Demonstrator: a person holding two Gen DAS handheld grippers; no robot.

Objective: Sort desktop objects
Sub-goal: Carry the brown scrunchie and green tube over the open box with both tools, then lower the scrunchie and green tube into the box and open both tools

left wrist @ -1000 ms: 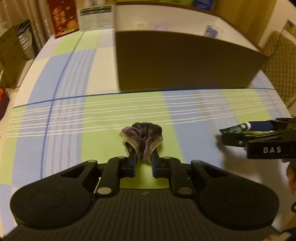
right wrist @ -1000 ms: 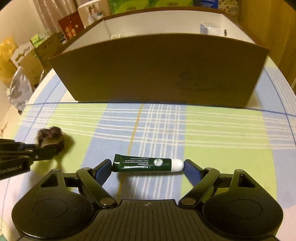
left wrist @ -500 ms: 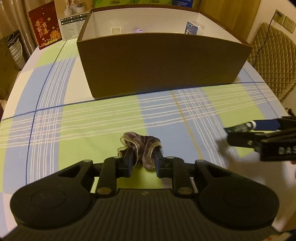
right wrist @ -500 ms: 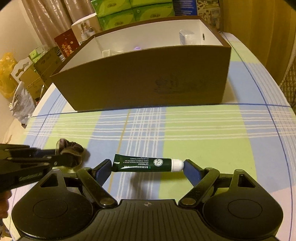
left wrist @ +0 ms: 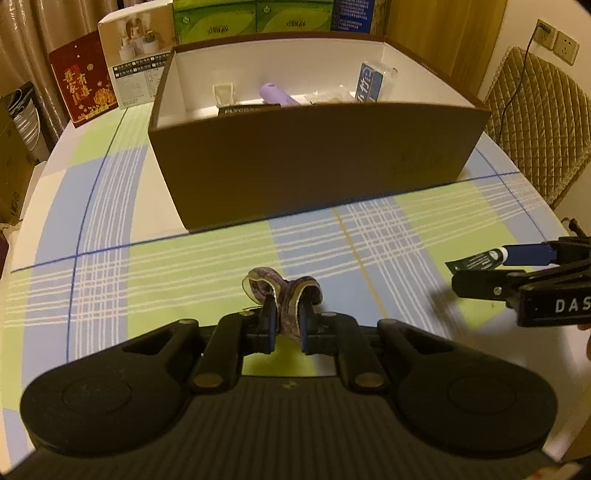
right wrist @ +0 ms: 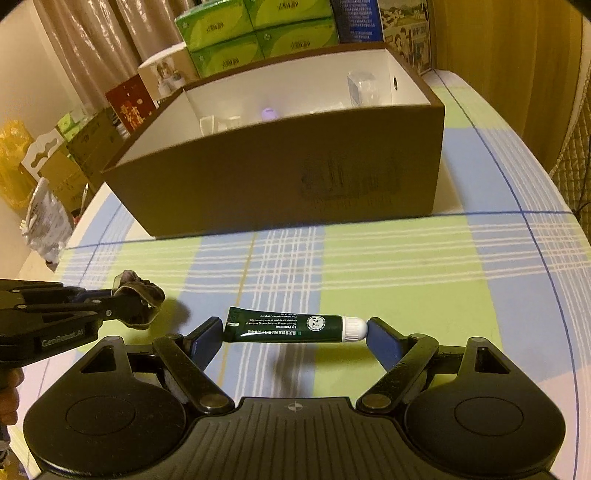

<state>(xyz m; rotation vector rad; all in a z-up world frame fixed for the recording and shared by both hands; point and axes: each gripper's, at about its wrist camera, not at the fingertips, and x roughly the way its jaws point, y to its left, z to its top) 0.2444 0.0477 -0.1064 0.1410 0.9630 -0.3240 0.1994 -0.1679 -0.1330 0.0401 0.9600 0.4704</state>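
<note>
A purple fabric scrunchie (left wrist: 282, 295) is pinched between the blue pads of the left gripper (left wrist: 283, 325), whose jaws are pressed close together on the bunched cloth. It is held clear of the checked tablecloth (left wrist: 155, 273), on the near side of the brown cardboard box (left wrist: 310, 162). In the right wrist view the same scrunchie (right wrist: 138, 295) is seen at the tip of the left gripper (right wrist: 122, 301), at the left edge of the frame.

A dark green tube with a white cap (right wrist: 295, 328) is clamped lengthwise between the widely spread fingers of the right gripper (right wrist: 295, 334), one pad against the crimped end and the other against the cap. It is carried above the cloth, near the front wall of the box (right wrist: 280, 173). From the left wrist view the right gripper (left wrist: 517, 269) appears at the right edge with the tube (left wrist: 476, 262) in it.

Inside the open box, a lilac cylindrical object (left wrist: 277, 96), a blue-and-white packet (left wrist: 369, 83) and a small clear item (left wrist: 223, 94) are seen lying against the white lining. Green tissue packs (right wrist: 255, 29) are stacked beyond the far wall.
</note>
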